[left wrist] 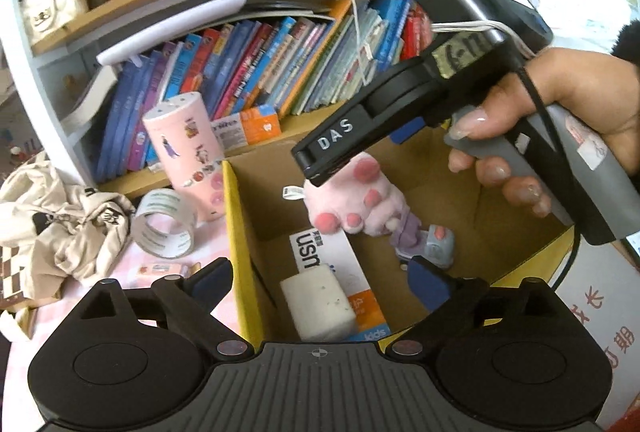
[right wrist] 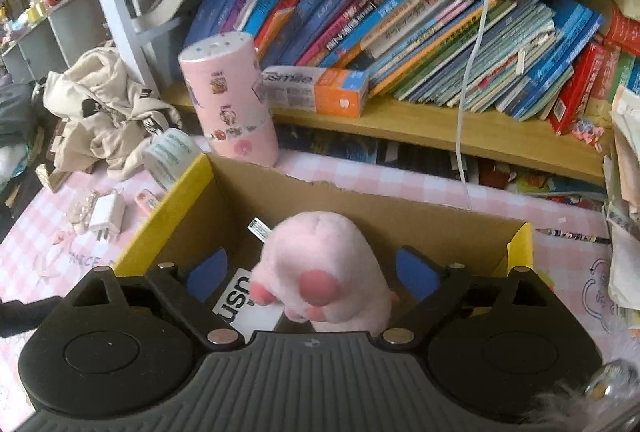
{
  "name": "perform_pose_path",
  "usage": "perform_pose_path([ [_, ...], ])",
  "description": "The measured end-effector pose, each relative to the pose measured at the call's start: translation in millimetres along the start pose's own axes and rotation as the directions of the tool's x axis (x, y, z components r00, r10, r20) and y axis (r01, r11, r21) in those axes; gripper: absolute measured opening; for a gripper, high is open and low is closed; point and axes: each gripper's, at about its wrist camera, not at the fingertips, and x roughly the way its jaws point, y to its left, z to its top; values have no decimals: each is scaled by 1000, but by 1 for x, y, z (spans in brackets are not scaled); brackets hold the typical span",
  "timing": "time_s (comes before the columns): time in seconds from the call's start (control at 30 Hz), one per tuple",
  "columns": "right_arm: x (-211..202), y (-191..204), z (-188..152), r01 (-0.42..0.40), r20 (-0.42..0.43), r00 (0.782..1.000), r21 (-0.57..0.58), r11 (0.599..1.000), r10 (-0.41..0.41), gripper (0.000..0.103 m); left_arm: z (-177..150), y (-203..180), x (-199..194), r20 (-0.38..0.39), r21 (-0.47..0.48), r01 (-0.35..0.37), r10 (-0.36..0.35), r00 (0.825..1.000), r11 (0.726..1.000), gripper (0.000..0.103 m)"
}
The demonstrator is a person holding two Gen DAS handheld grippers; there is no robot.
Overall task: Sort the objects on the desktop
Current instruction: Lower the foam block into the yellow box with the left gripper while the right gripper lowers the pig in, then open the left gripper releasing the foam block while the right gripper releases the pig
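A fluffy pink plush paw with darker pink toe pads (right wrist: pixel 324 272) sits inside an open brown cardboard box with yellow edges (right wrist: pixel 176 200), between the spread blue-padded fingers of the right gripper (right wrist: pixel 320 272), which do not touch it. The left gripper (left wrist: pixel 324 278) hovers open and empty over the same box, above a white foam block (left wrist: pixel 318 302) and a white-and-orange toothpaste carton (left wrist: pixel 320 252). A pink cylindrical sticker-covered container (right wrist: pixel 230 100) stands just behind the box on the pink checked tablecloth (right wrist: pixel 360 176).

Soft daylight, perhaps from the right, strong fisheye bending, slightly blurred edges
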Motion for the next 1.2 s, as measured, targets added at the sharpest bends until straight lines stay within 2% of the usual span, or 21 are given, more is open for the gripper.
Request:
perform_pose_path([
  [0.27,-28,15,-16,-38,14,999,-21,999,38,92,-7,7,-15,12,-86,-23,25,1000,996,96],
  [0.5,-53,24,-36,-23,34,999,-43,999,25,93,-19,15,-27,-2,-165,-22,22,1000,986,96],
  [0.9,-97,31,-77,52,110,993,-68,996,-44,94,-40,13,-57,20,-176,-63,67,998,982,96],
  [1.2,-117,42,-114,119,100,988,-17,993,-117,94,-53,17,-68,34,-194,-47,55,998,980,97],
])
